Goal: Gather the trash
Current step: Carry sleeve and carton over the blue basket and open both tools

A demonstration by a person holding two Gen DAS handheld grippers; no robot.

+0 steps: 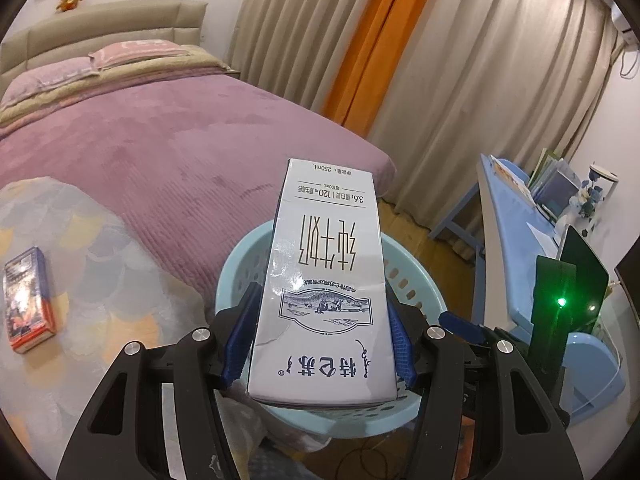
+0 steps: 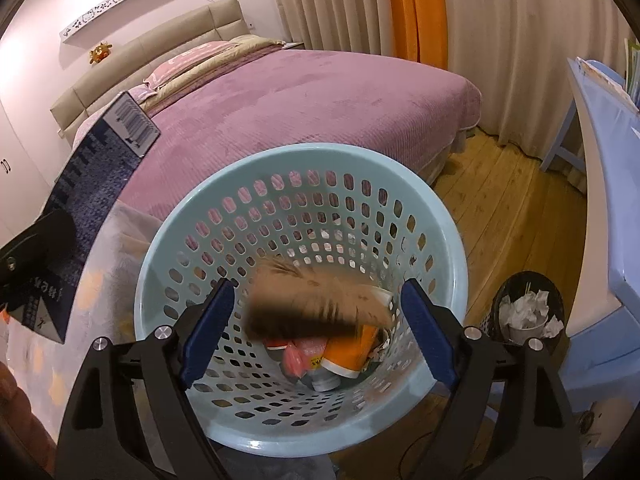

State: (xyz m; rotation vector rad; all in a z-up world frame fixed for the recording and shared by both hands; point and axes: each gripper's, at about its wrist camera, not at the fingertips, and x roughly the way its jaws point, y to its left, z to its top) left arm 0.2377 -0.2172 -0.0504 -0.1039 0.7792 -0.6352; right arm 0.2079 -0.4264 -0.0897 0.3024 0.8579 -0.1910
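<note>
The left gripper [image 1: 320, 344] is clamped on a white milk carton [image 1: 324, 284], held above the light blue basket [image 2: 168, 280]. The right gripper [image 2: 316, 332] stands apart over the basket's mouth; a blurred brown item [image 2: 316, 304] is between its pads, untouched, above trash inside. Beyond the basket is the purple bed [image 2: 320, 96].

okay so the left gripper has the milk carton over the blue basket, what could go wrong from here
1. The left gripper pinches the milk carton only near its lower end; it could tip and miss the blue basket.
2. The right gripper hangs open over the basket; the carton could hit it.
</note>
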